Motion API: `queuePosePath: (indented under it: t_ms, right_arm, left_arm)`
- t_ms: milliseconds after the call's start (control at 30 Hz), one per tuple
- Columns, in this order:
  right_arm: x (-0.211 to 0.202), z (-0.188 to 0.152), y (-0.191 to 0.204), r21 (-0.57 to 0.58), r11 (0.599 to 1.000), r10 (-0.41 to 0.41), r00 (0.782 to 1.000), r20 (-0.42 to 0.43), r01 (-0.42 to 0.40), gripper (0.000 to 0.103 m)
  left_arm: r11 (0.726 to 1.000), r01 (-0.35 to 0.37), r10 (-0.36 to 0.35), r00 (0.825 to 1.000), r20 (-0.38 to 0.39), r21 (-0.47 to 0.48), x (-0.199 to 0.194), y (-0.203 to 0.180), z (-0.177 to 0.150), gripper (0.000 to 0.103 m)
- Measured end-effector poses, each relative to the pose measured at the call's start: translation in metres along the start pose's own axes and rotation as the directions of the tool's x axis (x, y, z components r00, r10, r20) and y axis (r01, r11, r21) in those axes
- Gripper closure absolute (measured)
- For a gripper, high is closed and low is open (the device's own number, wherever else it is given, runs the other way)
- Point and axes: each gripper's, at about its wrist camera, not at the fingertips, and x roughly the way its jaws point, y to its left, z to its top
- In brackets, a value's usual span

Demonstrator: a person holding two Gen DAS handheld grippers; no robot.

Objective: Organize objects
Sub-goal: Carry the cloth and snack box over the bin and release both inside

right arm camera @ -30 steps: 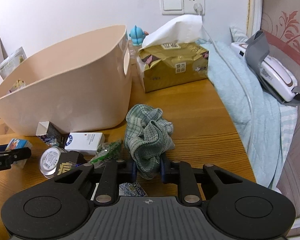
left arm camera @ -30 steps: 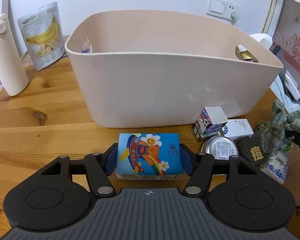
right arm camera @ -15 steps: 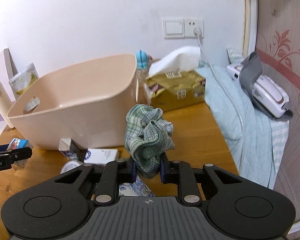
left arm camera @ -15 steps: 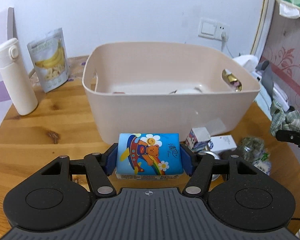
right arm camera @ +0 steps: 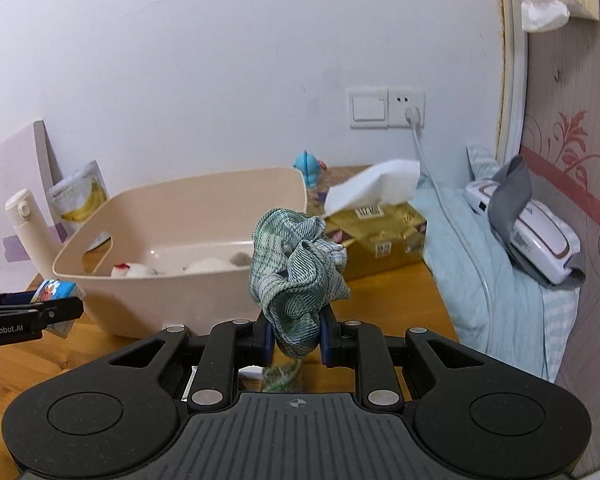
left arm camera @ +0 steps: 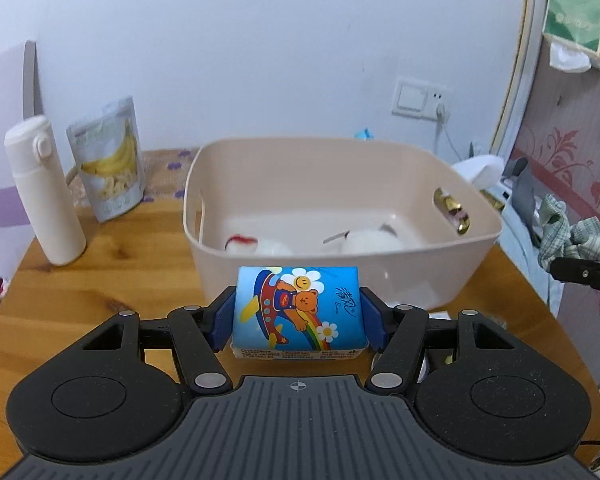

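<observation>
Transport step is judged in hand: both loads are carried above the surface [left arm camera: 112, 276], short of the bin [left arm camera: 340, 200]. The left gripper [left arm camera: 298, 316] has its fingers clamped on a tissue pack [left arm camera: 298, 310] printed with a cartoon bear, plane and rainbow; script on it is not legible. The right gripper [right arm camera: 294, 338] has its fingers pinched on a crumpled green cloth [right arm camera: 296, 270]. Next move calls for clearing the near rim, then release inside. "GenRobot.AI" is read on the left gripper in the right view.
</observation>
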Motion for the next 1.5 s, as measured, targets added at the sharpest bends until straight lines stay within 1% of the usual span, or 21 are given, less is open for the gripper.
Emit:
queuePosePath:
  t_ms: [233, 467, 633, 800, 1000, 1133, 1300, 1500]
  right_arm:
    - [-0.005, 0.013, 0.007, -0.023, 1.000, 0.016, 0.999, 0.036, -0.015, 0.083]
    - [-0.002, 0.026, 0.014, -0.033, 0.999, 0.037, 0.997, 0.063, -0.035, 0.083]
    - [0.003, 0.034, 0.014, -0.028, 0.999, 0.045, 0.996, 0.082, -0.043, 0.083]
    - [0.015, 0.039, 0.015, -0.024, 0.998, 0.057, 0.995, 0.080, -0.055, 0.082]
    - [0.029, 0.045, 0.020, -0.047, 0.997, 0.065, 0.995, 0.071, -0.061, 0.082]
    - [0.036, 0.052, 0.022, -0.058, 0.996, 0.070, 0.995, 0.075, -0.066, 0.082]
    - [0.046, 0.060, 0.031, -0.080, 0.994, 0.074, 0.995, 0.074, -0.068, 0.082]
    - [0.066, 0.069, 0.049, -0.155, 0.987, 0.057, 0.998, 0.039, -0.050, 0.082]
  left_arm:
    - [1.000, 0.004, -0.005, 0.998, 0.059, 0.024, -0.011, -0.004, 0.018, 0.039]
    - [0.999, 0.004, -0.008, 0.996, 0.092, 0.052, -0.009, -0.010, 0.038, 0.039]
    - [0.998, 0.003, -0.010, 0.995, 0.096, 0.069, -0.001, -0.013, 0.051, 0.039]
    - [0.995, 0.000, -0.010, 0.995, 0.099, 0.101, 0.008, -0.017, 0.060, 0.039]
    - [0.997, 0.023, -0.029, 0.997, 0.071, 0.073, 0.022, -0.010, 0.072, 0.039]
    - [0.997, 0.016, -0.021, 0.998, 0.066, 0.081, 0.031, -0.009, 0.078, 0.039]
    - [0.994, 0.013, -0.017, 0.999, 0.034, 0.111, 0.048, -0.012, 0.086, 0.039]
    - [0.990, 0.013, -0.010, 1.000, -0.020, 0.139, 0.076, -0.011, 0.094, 0.039]
